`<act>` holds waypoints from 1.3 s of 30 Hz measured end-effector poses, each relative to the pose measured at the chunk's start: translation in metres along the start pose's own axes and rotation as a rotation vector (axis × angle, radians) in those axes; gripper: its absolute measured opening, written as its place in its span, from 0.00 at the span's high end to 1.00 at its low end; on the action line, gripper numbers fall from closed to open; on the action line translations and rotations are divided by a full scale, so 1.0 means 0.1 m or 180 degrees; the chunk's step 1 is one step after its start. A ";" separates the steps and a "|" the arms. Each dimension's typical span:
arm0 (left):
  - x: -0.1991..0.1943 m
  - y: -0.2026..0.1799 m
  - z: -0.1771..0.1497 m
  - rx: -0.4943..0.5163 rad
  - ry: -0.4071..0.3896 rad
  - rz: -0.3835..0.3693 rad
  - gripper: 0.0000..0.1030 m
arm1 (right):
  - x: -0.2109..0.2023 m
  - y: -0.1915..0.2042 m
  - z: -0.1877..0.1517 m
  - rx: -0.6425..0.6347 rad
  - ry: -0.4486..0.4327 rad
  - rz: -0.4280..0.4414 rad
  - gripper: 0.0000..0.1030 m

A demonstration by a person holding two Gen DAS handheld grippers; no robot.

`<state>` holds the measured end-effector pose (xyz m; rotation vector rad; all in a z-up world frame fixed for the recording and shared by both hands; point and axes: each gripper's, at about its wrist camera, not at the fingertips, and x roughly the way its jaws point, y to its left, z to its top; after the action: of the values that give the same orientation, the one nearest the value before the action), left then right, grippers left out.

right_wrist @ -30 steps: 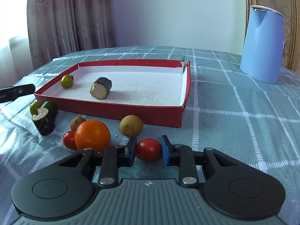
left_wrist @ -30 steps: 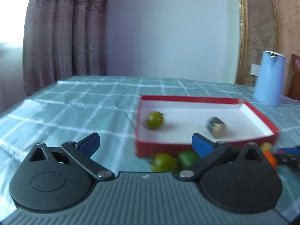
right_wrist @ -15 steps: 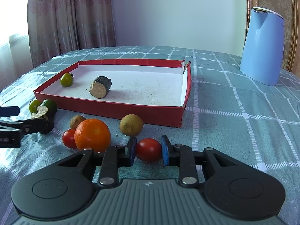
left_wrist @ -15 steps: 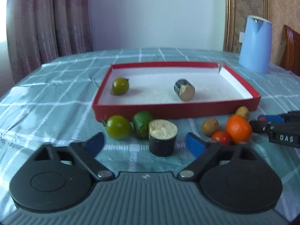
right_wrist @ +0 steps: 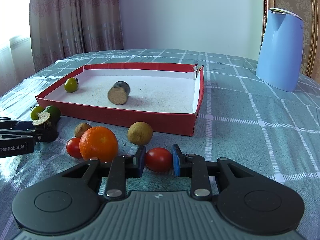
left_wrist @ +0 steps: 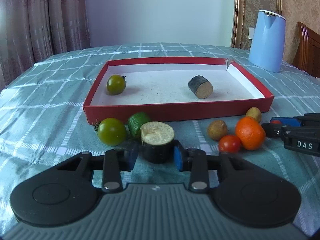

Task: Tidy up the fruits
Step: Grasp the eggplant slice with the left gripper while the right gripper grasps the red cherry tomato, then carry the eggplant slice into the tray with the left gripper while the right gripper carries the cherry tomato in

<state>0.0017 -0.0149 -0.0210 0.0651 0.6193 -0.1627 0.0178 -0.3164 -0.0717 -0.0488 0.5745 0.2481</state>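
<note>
Two grips now: my left fingers (left_wrist: 140, 157) just closed on the dark round sugarcane chunk (left_wrist: 157, 141); right fingers (right_wrist: 176, 161) pinch the small red tomato (right_wrist: 158, 159), ready for the red cardboard tray (left_wrist: 180, 113).

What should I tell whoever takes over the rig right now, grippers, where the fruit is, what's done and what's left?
Left gripper: jaws have just been closing, now pressed on the dark cut chunk standing on the cloth.
Right gripper: shut on a red tomato, still on the cloth.
Red tray: holds one green tomato and a second dark chunk.
In front of the tray, not yet moved: green tomato, green piece, orange, a second red tomato, two brown fruits.
Left to do, probably: lift both held pieces into the tray, then the rest.
</note>
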 end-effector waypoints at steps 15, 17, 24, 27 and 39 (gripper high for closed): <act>-0.17 0.09 -0.08 -0.0086 -0.0146 -0.0264 0.71 | -0.08 -0.06 -0.01 0.0169 -0.0172 -0.0041 0.74; -0.23 0.11 -0.05 -0.0088 -0.0194 -0.0278 0.71 | -0.14 -0.08 -0.03 0.0201 -0.0279 -0.0075 0.74; -0.32 0.15 0.09 -0.0077 -0.0355 -0.0218 0.71 | -0.18 -0.12 -0.02 0.0279 -0.0367 -0.0117 0.74; -0.29 0.17 0.12 -0.0091 -0.0362 -0.0195 0.71 | -0.20 -0.12 -0.02 0.0281 -0.0417 -0.0149 0.74; 0.01 0.19 0.38 -0.0027 -0.0370 -0.0033 0.71 | -0.23 0.01 0.13 -0.0058 -0.0629 -0.0400 0.74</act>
<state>0.0275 -0.0003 0.0093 0.0438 0.5045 -0.1727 0.0061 -0.3186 -0.0482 -0.0769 0.3708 0.1338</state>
